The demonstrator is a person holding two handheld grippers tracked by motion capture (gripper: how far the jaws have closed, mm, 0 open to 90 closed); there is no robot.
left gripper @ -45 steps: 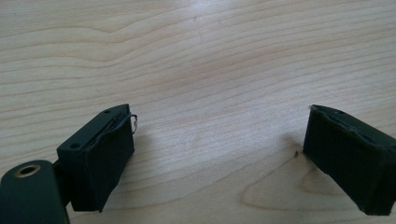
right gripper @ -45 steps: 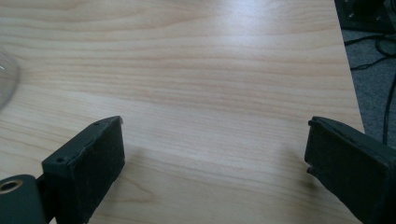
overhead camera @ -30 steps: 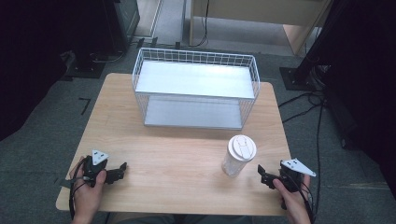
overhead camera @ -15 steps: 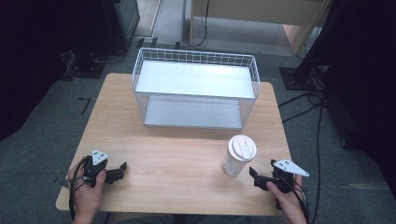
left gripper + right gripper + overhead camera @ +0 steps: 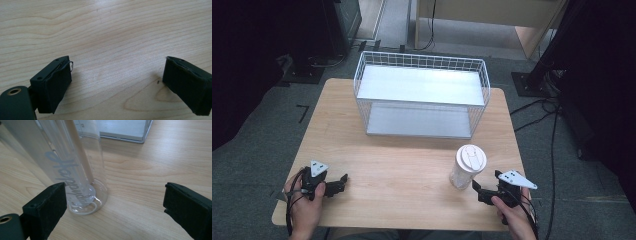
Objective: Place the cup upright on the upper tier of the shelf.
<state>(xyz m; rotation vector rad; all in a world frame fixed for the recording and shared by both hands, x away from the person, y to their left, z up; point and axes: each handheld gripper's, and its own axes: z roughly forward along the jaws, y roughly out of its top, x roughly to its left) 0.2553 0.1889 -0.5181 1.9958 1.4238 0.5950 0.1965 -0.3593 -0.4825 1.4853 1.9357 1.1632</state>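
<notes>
1. The right gripper (image 5: 477, 187) sits at the near right part of the wooden table (image 5: 402, 160), held in the person's right hand (image 5: 512, 212).
2. Its jaws stand well apart, with no thing pressed between the pads.
3. The clear plastic cup (image 5: 467, 167) stands upright just ahead of the right jaws, capped with a white lid (image 5: 471, 157).
4. In the right gripper view, the cup (image 5: 75, 170) rises ahead of the left-hand jaw and slightly inside the gap; its base rests on the wood just beyond that jaw's tip.
5. Whether that jaw touches the cup wall cannot be told; the other jaw is well clear of the cup, with bare wood in front of it.
6. Grey lettering runs up the cup's transparent wall on the side facing the jaws.
7. The left gripper (image 5: 343, 180) rests at the near left part of the table, held in the left hand (image 5: 302, 200).
8. Its jaws are also spread wide, with only bare wood grain between and ahead of them in the left gripper view (image 5: 117, 75).
9. The white wire basket (image 5: 422, 95) stands on the far side of the table, beyond both sets of jaws and well apart from them.
10. The cup stands between the right jaws and the basket's near right corner, touching neither the basket nor the left gripper.
11. In the right gripper view, a corner of the basket (image 5: 125, 131) shows beyond the cup.
</notes>
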